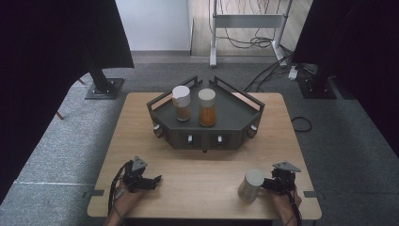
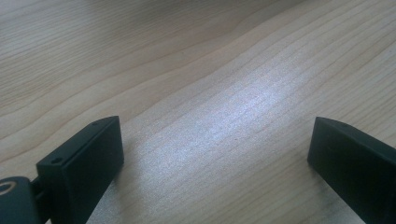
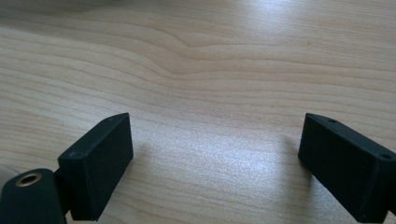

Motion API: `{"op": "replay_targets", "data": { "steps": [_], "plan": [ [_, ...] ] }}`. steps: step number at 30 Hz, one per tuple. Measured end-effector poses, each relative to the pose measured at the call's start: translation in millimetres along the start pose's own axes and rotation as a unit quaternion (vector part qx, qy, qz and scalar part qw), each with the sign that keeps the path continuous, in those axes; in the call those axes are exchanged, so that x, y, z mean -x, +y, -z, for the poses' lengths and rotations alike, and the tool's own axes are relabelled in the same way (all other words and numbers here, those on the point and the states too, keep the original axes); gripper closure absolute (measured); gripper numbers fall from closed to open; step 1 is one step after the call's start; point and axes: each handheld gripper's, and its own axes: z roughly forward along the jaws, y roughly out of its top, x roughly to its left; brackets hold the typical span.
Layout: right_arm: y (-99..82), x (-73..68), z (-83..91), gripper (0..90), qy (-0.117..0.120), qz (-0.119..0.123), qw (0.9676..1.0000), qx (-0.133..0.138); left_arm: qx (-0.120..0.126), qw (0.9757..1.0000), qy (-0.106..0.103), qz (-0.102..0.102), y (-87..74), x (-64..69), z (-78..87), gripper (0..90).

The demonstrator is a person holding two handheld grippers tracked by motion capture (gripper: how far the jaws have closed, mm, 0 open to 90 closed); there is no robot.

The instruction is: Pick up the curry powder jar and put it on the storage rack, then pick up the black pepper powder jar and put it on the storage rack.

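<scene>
Two tongs rest low on the near edge of the wooden tabletop (image 1: pixel 141 136). At near right, the right tongs (image 1: pixel 264 184) stand just beside a white-capped jar (image 1: pixel 250 185), their jaws spread wide with bare wood between them. At near left, the left tongs (image 1: pixel 157 179) gape open over bare wood too. Farther off, a dark corner shelf (image 1: pixel 235 113) at the middle holds two spice jars (image 1: pixel 182 103), upright side by side.

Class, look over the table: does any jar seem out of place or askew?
Yes: one white-capped jar stands apart on the bare table beside the right tool, leaning slightly, while two spice jars stand upright on the dark tray.
</scene>
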Motion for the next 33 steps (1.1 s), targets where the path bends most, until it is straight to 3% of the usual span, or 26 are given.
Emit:
{"op": "replay_targets", "data": {
  "steps": [26, 33],
  "plan": [
    [0.9, 0.5, 1.1, 9.3, 0.001, -0.001, 1.0000, -0.003, 0.000, 1.0000, 0.000, 0.000, -0.1, 0.0, 0.0, 3.4],
    [-2.0, 0.8, 9.1, 10.1, 0.003, -0.005, 0.9997, 0.023, 0.000, 1.0000, 0.000, 0.000, 0.0, 0.0, 0.0, 3.4]
  ]
}}
